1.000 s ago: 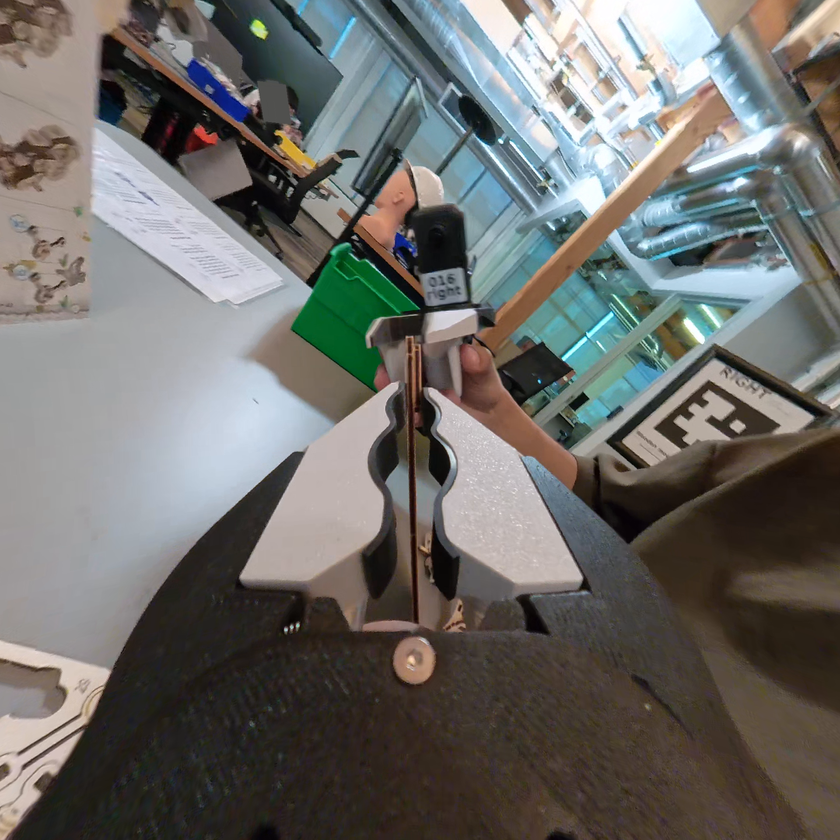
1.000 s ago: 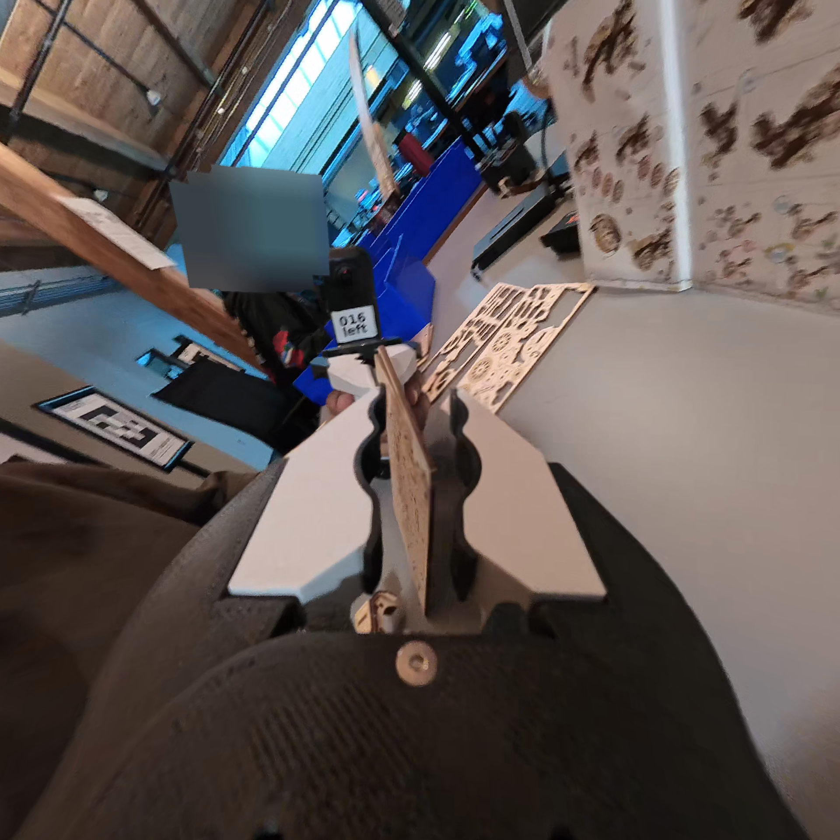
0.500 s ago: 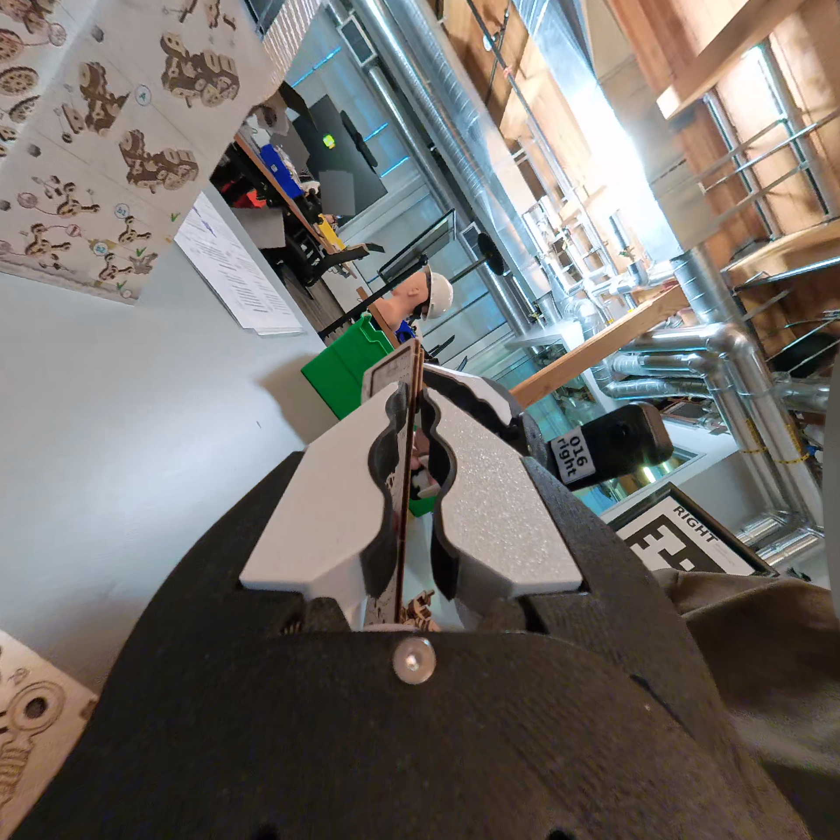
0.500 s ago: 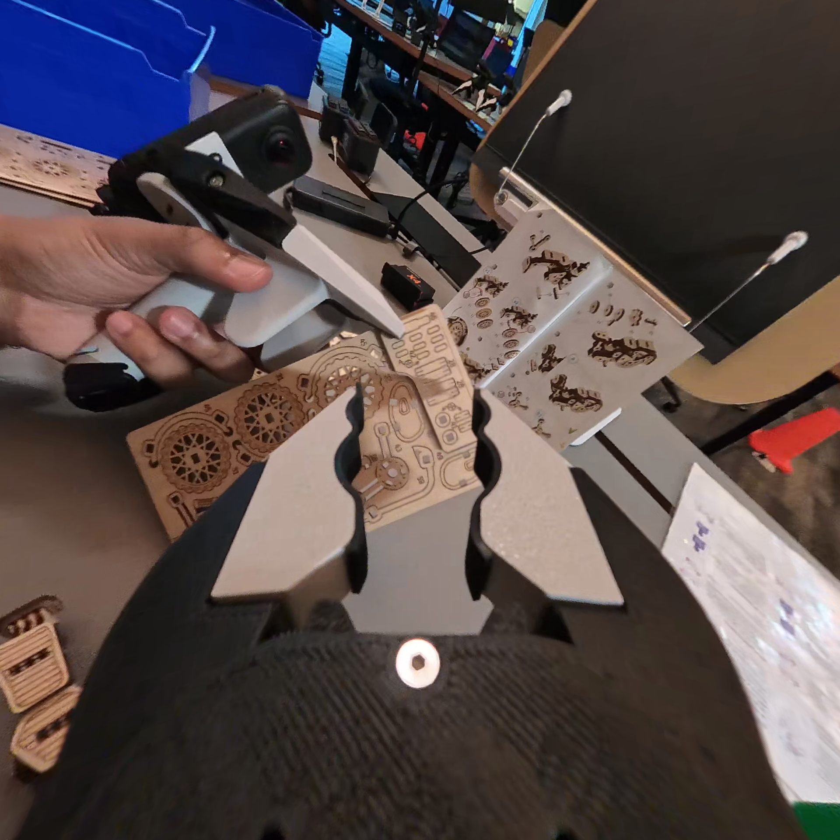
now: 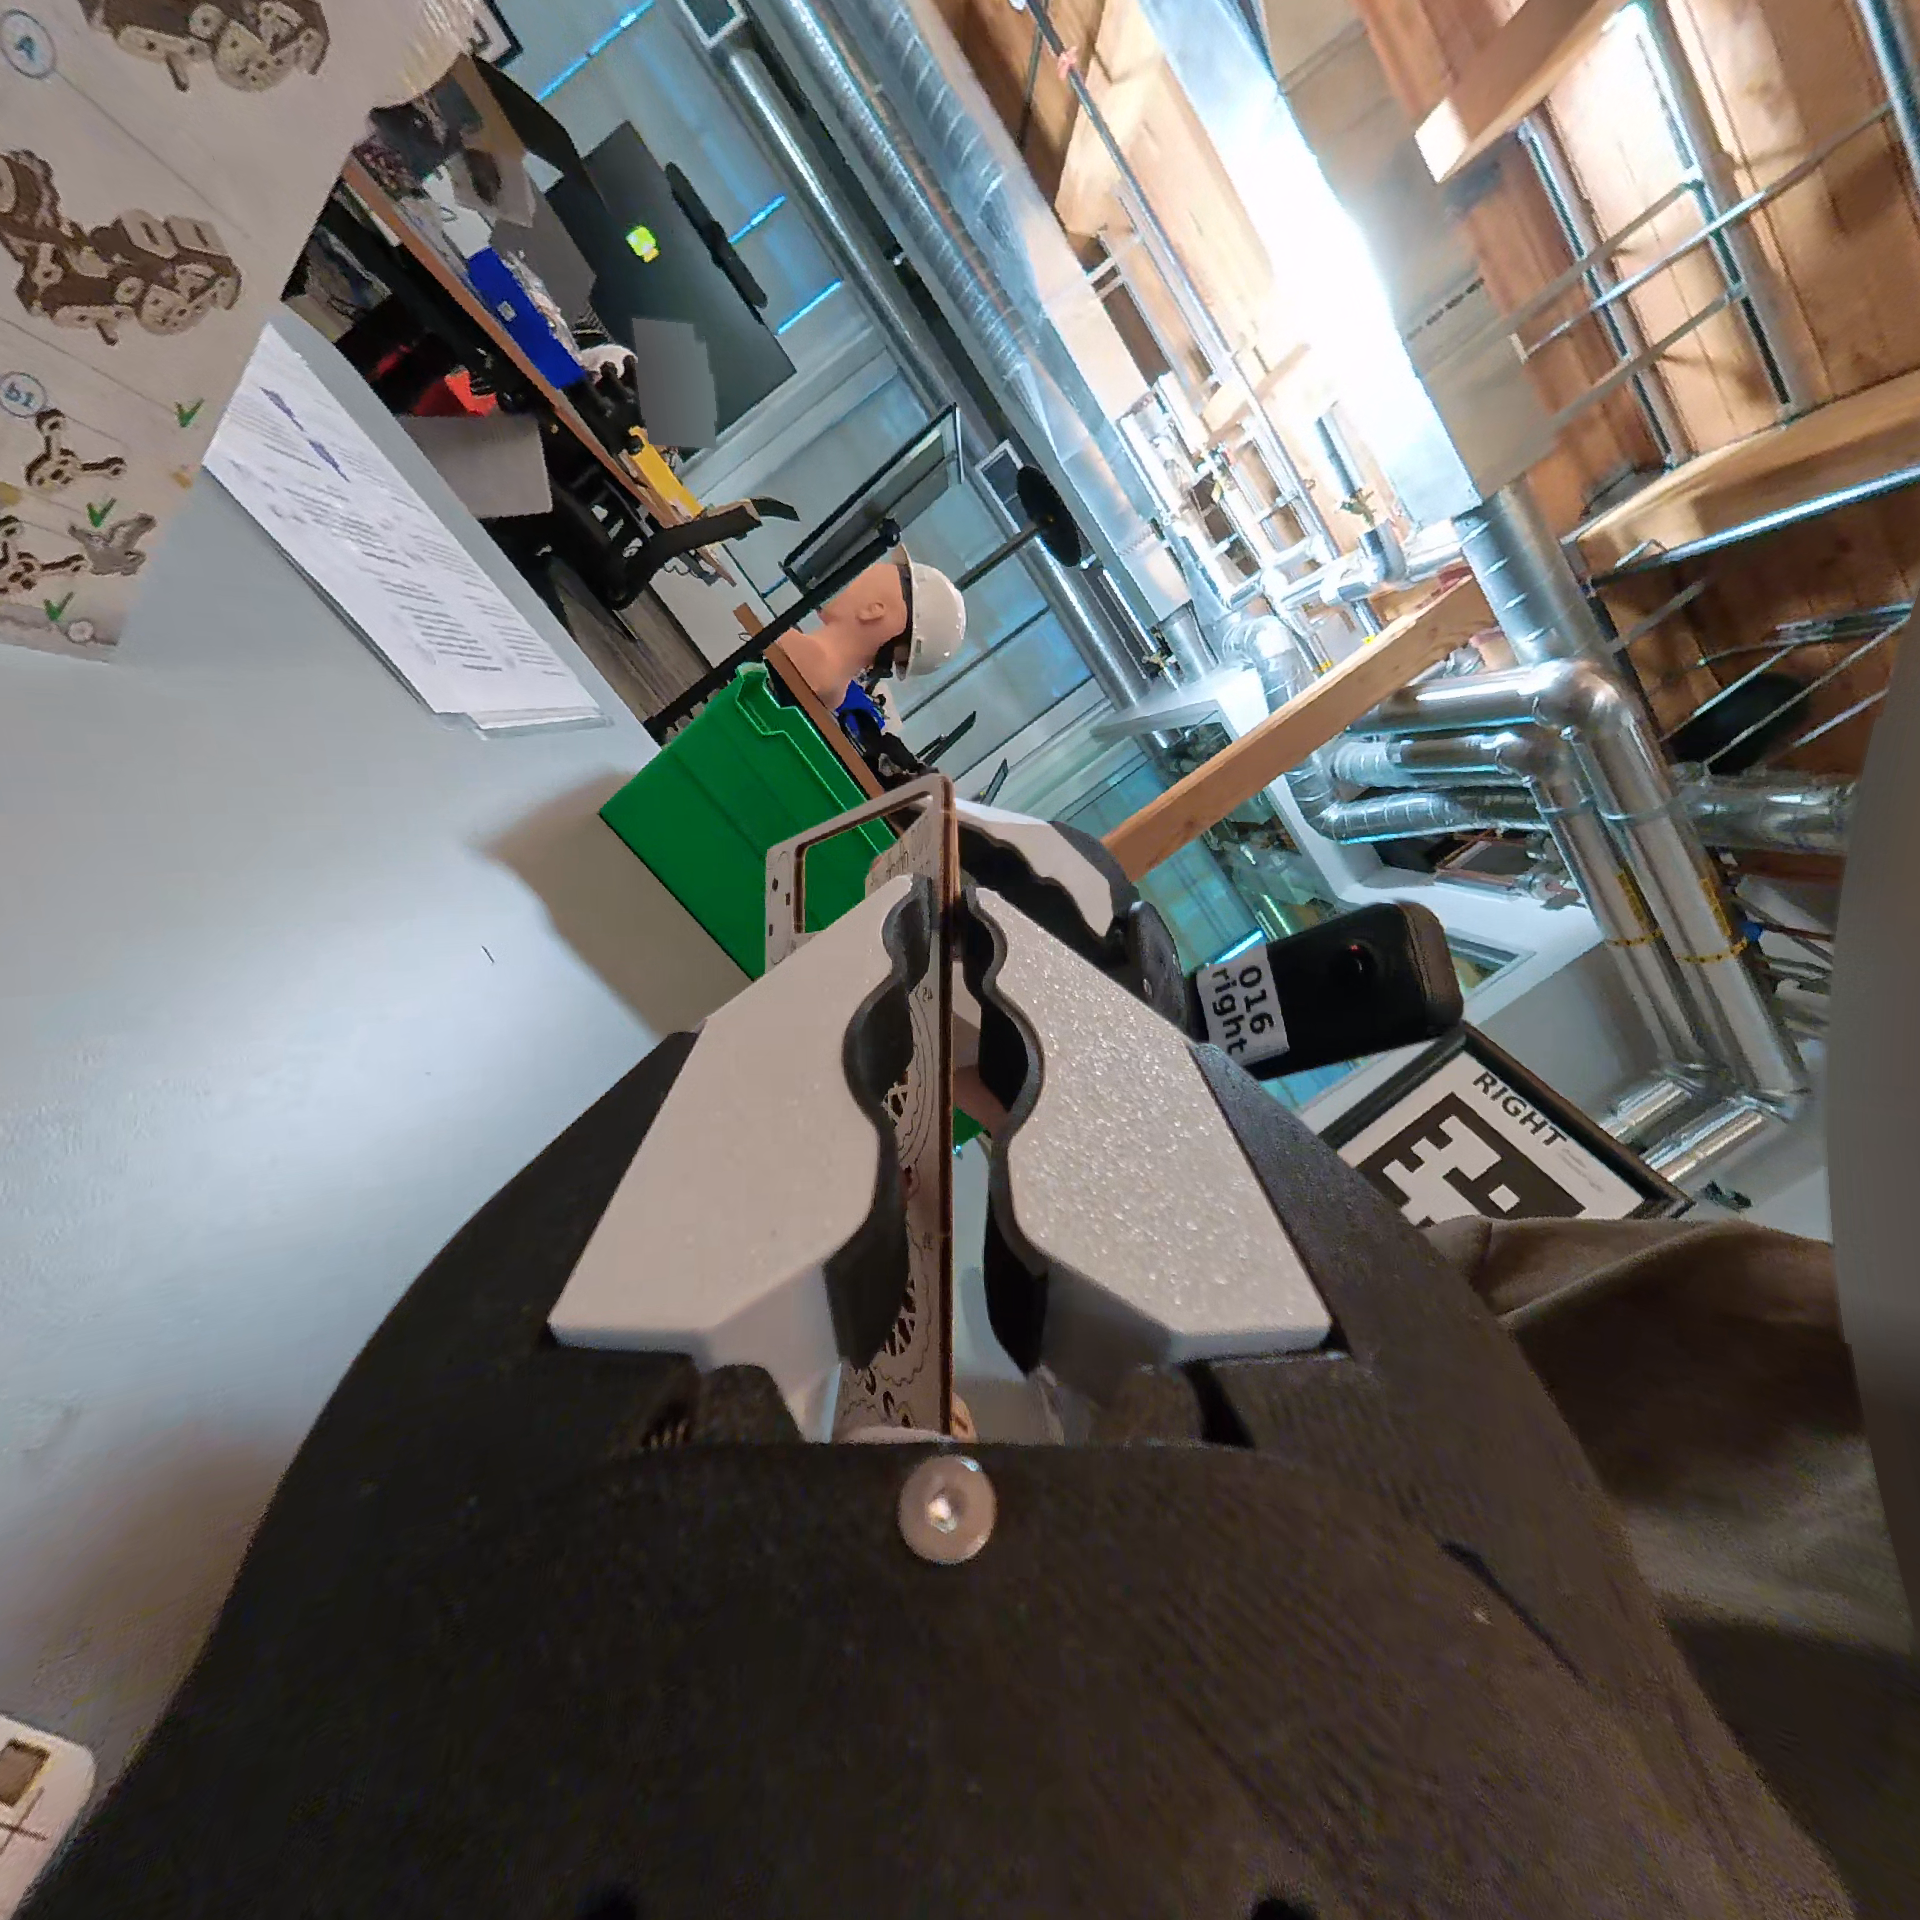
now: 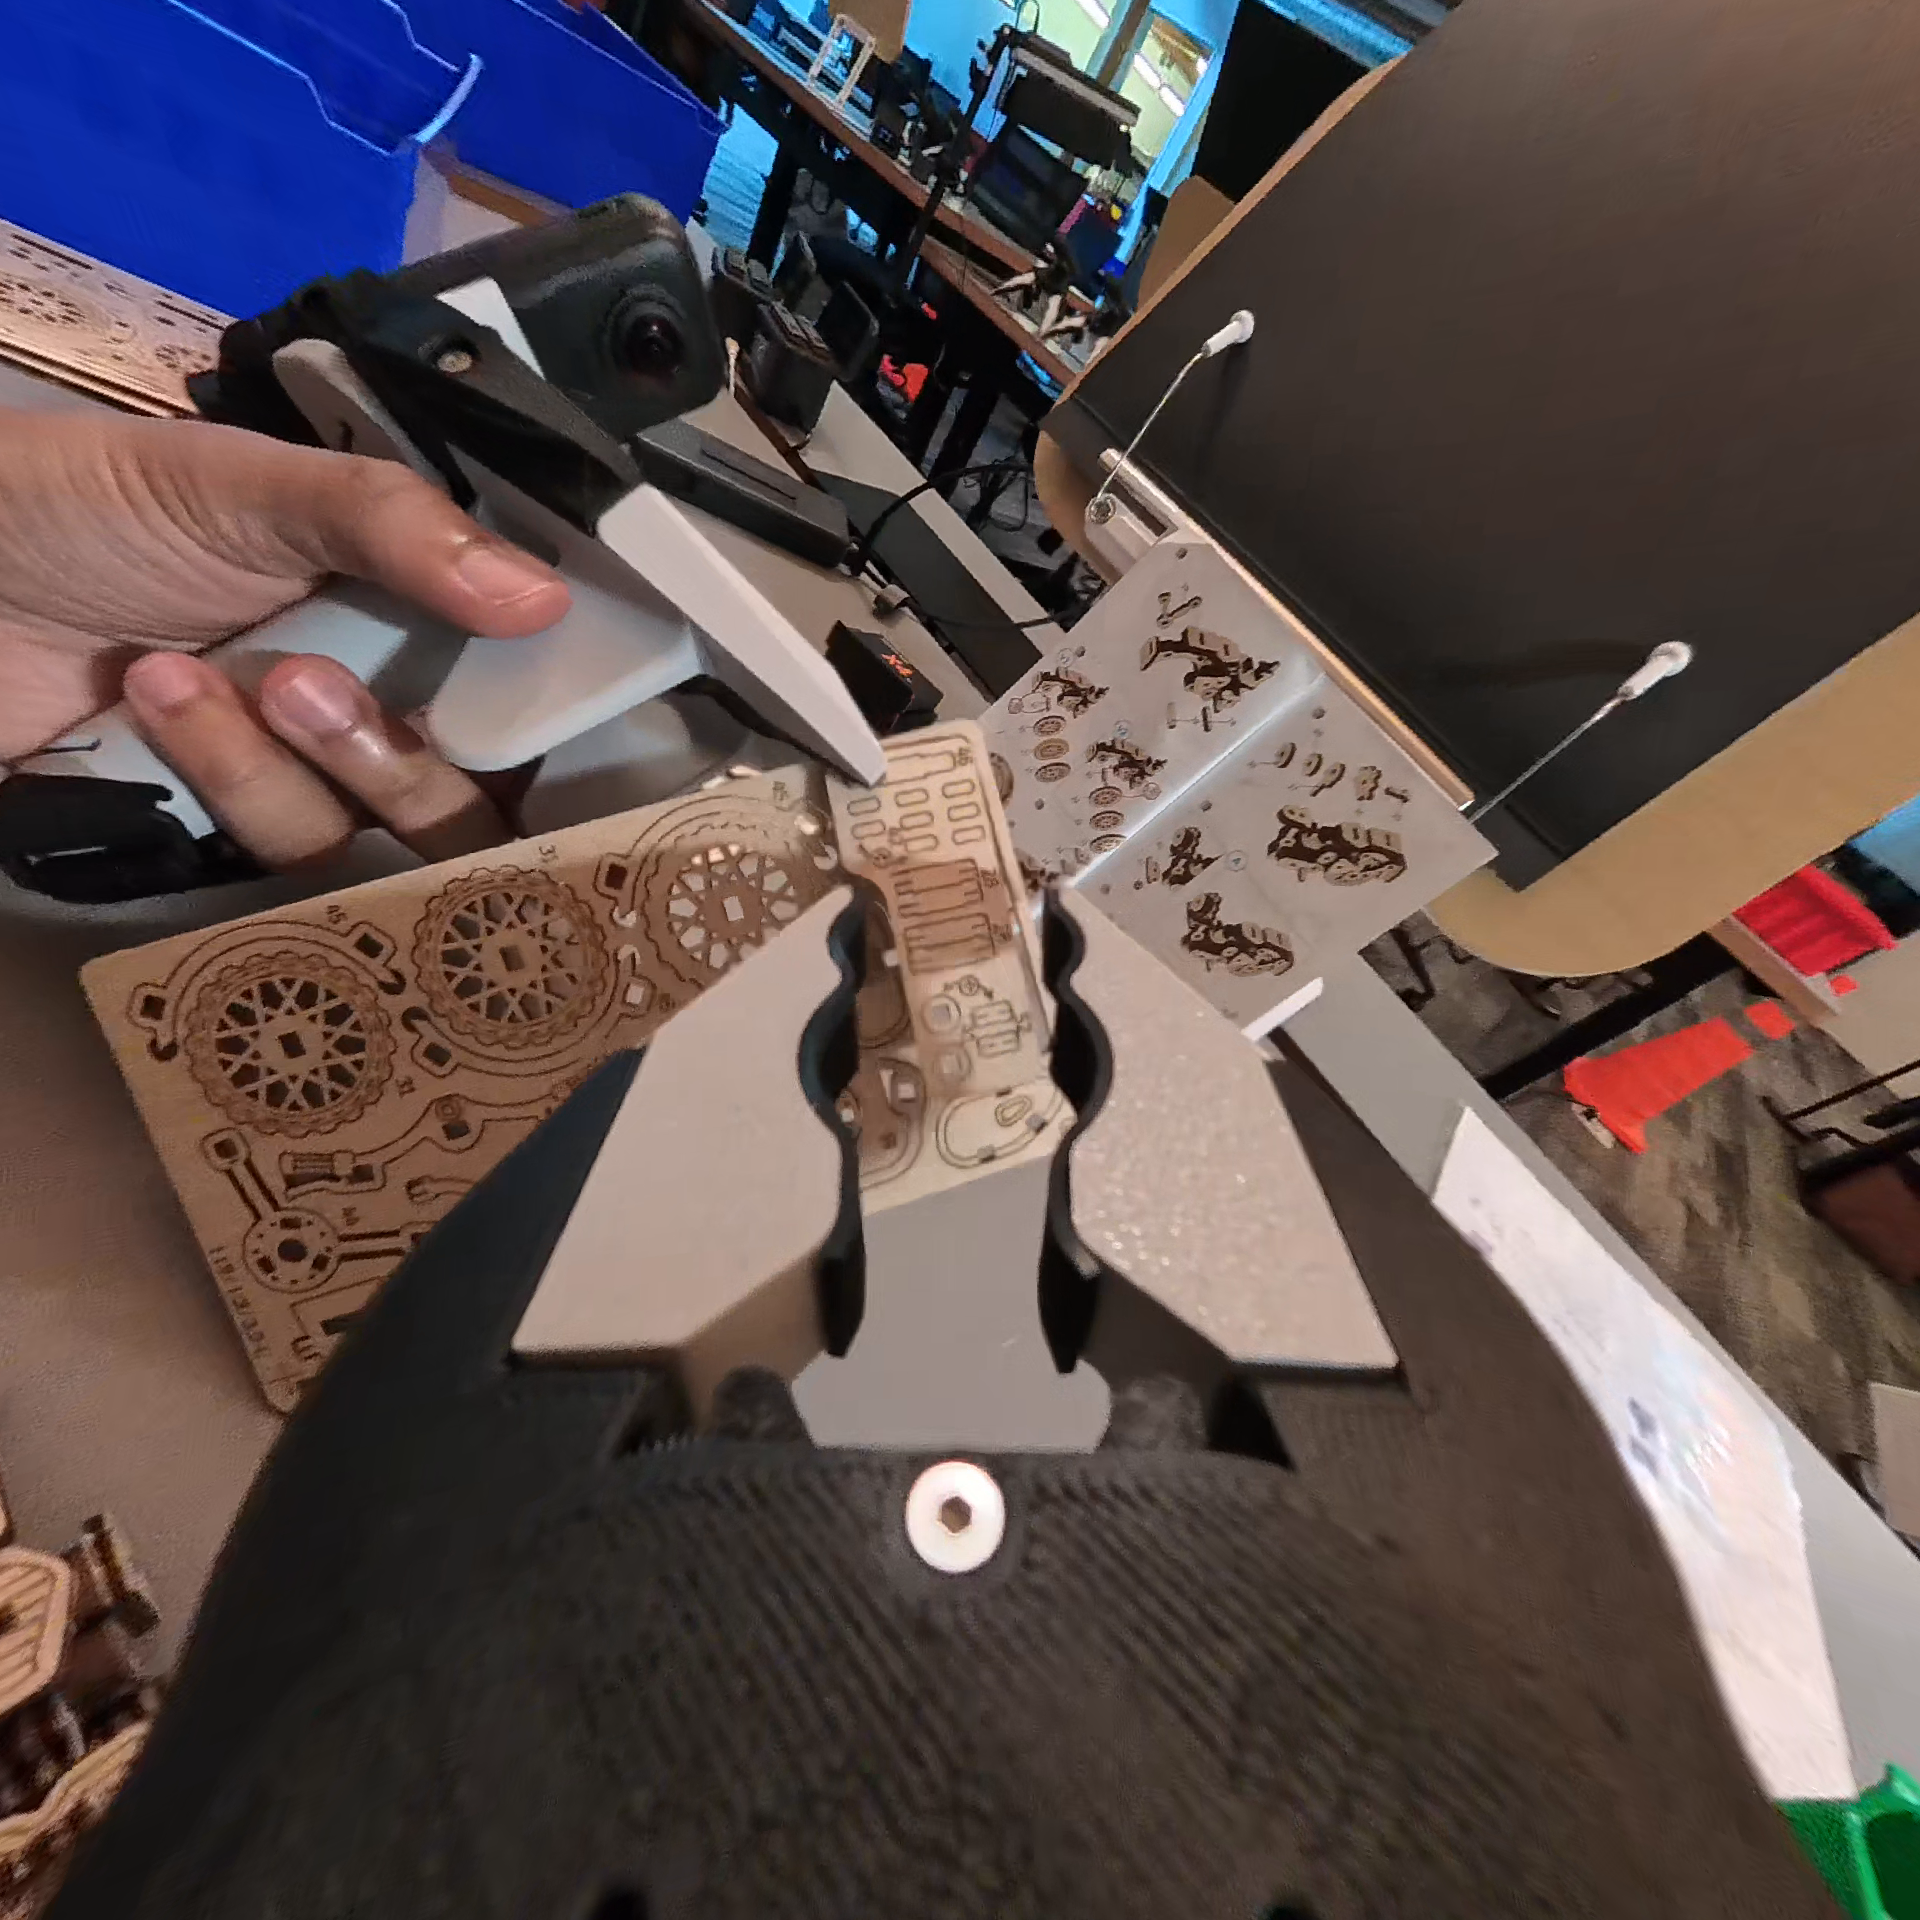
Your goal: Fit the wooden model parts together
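Since a second ago the right gripper [image 6: 951,914] has let go of the wooden sheet [image 6: 436,1018] and swung round; it now looks down on the sheet's face, where both grippers earlier faced each other along its edge.

Its fingers [image 6: 717,1132] stand well apart with nothing between them. Seen through the gap is the sheet's far end, laser-cut with slots and small parts; to the left of the fingers the sheet runs on with three spoked wheels cut into it.

The left gripper [image 5: 948,920] has its fingers [image 5: 758,1164] closed on the sheet, which stands edge-on between the pads as a thin brown line and juts out past the tips. In the right wrist view that gripper [image 6: 862,769] comes in from the upper left, a hand [image 6: 239,613] round its grip, its tip pinching the sheet's top edge.

Beyond the right fingers a folded instruction leaflet [image 6: 1226,821] stands on the grey table [image 6: 125,1299]. At lower left of them lie small assembled wooden parts [image 6: 42,1621]. To the right lies a printed paper [image 6: 1621,1382], with a green bin [image 6: 1870,1839] at the bottom corner. Far upper left is a blue bin [image 6: 208,135].

In the left wrist view the right gripper [image 5: 1060,883] shows just past the sheet's tip, the green bin [image 5: 727,821] behind it.
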Demonstrator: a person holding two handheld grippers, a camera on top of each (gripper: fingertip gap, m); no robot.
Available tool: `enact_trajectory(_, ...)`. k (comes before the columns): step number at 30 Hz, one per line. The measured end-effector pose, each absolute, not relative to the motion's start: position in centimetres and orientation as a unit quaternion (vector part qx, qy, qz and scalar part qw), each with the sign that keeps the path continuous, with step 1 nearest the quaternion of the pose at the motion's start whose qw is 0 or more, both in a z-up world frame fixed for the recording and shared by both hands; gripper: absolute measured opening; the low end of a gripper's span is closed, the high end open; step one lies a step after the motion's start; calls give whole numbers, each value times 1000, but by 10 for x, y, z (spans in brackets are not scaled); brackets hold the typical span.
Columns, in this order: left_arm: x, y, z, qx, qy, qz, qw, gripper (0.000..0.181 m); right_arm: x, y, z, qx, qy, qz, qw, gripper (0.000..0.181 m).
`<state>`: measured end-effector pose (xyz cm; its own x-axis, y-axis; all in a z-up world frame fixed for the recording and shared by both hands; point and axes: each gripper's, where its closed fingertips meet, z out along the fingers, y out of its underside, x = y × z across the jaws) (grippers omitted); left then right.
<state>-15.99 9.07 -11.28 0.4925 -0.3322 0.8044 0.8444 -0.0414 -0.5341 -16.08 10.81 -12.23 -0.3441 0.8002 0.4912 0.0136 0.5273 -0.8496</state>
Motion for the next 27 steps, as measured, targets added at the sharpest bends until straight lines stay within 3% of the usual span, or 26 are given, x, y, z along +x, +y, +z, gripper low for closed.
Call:
enact_trajectory(3,-160,89,-113,-571,-218,-448,653,2,-158,108,-125,-282,-730,403,474,22)
enact_trajectory(9,-170,90,-122,-580,-241,-425,652,3,-158,109,-128,-299,-733,417,447,21)
enact_trajectory(14,-203,81,-137,-573,-302,-387,656,27,-163,125,-136,-327,-726,397,456,21)
enact_trajectory(20,-259,55,-165,-537,-421,-342,646,27,-166,138,-135,-365,-702,422,443,20)
enact_trajectory(27,-246,65,-189,-697,-368,-227,571,34,-166,141,-135,-381,-689,442,429,20)
